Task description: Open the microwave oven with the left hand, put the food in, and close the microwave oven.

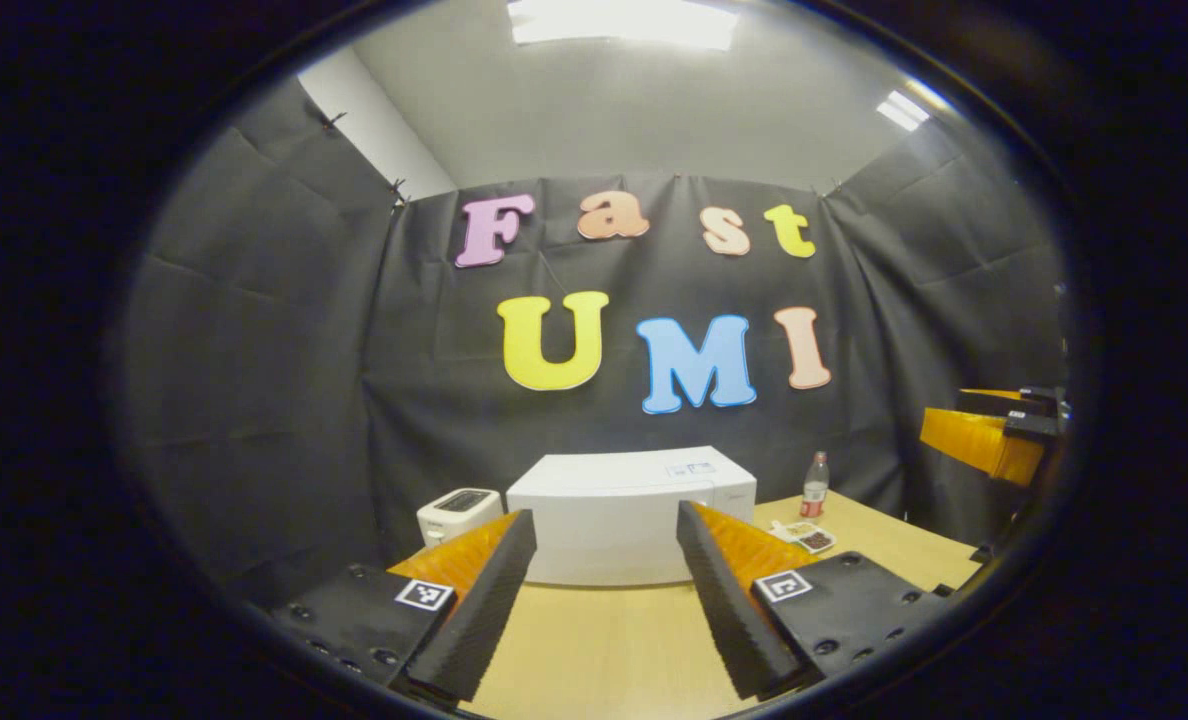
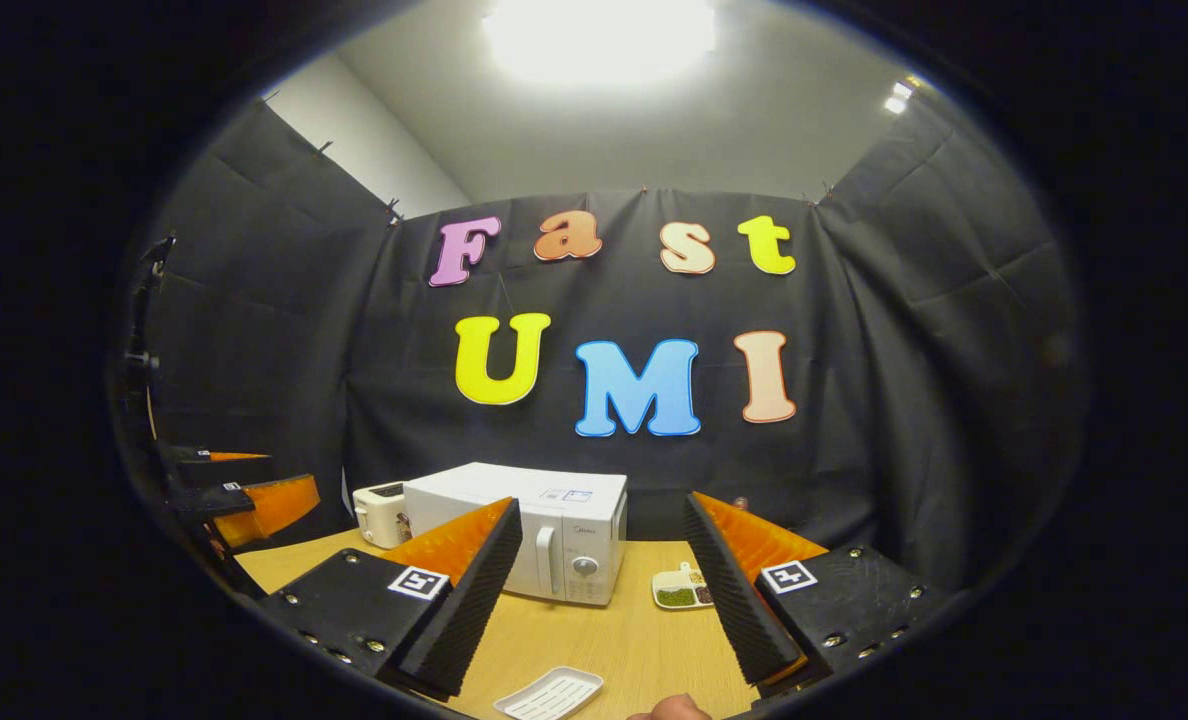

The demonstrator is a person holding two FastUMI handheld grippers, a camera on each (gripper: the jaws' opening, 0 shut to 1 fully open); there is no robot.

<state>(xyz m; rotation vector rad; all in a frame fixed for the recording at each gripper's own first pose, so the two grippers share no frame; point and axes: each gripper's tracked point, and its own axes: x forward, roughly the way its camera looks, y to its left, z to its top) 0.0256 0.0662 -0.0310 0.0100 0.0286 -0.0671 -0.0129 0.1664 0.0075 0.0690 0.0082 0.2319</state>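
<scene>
Since the microwave sits shut at the back of the desk, the left tool, released and empty, should reach for the door handle squarely.

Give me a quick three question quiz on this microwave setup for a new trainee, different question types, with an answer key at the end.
1. True or false: the microwave oven door is already open.
2. Multiple choice: what stands just beside the microwave oven, on the side away from its control knob? A) a kettle B) a white toaster C) a blender
3. Fill in: in the right gripper view, the divided dish of food lies on the wooden table beside the microwave's ____ panel.

Key:
1. False; the door is shut, and both the left gripper and the right gripper are open and holding nothing.
2. B
3. control
</scene>
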